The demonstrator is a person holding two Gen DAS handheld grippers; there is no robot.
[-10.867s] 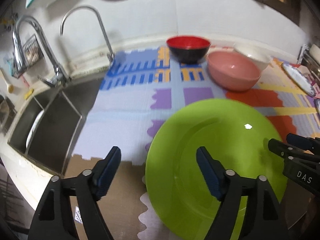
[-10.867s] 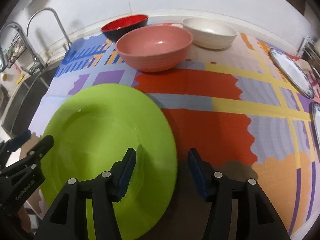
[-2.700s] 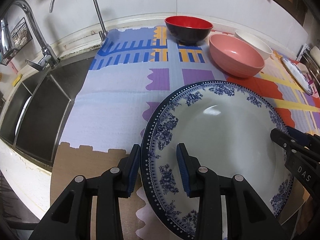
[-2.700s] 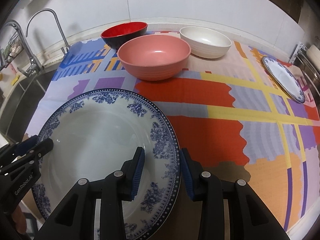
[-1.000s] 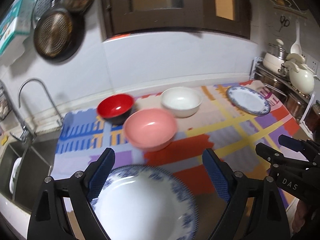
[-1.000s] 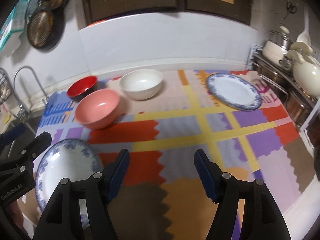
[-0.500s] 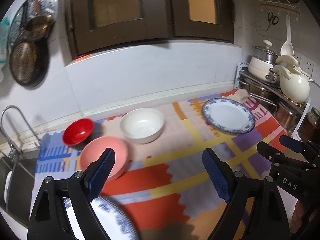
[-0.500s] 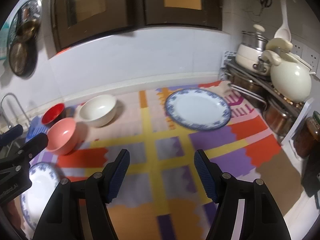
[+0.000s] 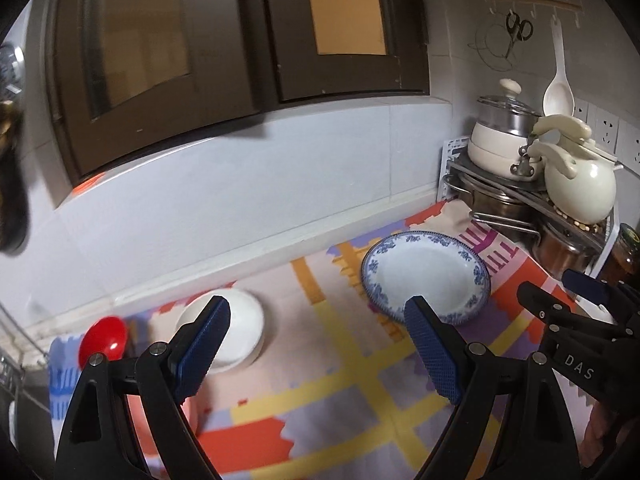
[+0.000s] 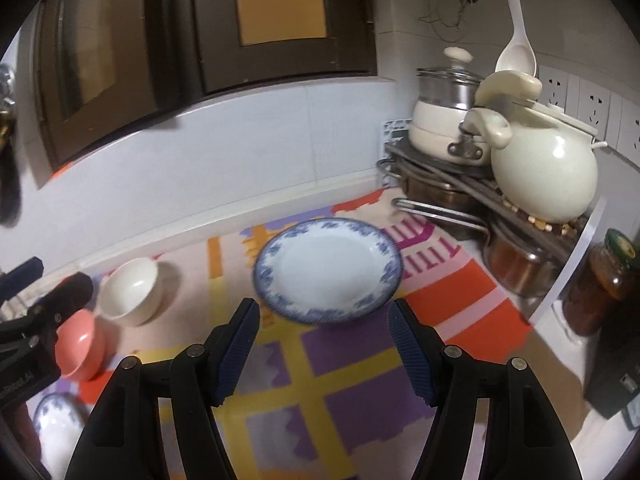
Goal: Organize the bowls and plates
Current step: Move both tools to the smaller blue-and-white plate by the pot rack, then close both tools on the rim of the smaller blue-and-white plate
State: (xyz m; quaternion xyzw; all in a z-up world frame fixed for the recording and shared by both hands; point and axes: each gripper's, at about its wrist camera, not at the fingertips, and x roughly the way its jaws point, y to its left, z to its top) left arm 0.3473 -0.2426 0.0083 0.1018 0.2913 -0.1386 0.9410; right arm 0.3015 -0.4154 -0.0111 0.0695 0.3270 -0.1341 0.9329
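Hovering tools angled down, jaws apart

Three bowls, white, pink and red, and two blue-rimmed plates lie ahead of the tools.

Right tool hangs above the patterned mat, jaws apart, nothing between them. Blue-rimmed plate lies flat just past the fingertips. White bowl and pink bowl far left, touching or nearly. Second blue-rimmed plate bottom-left corner. Left tool at left edge.
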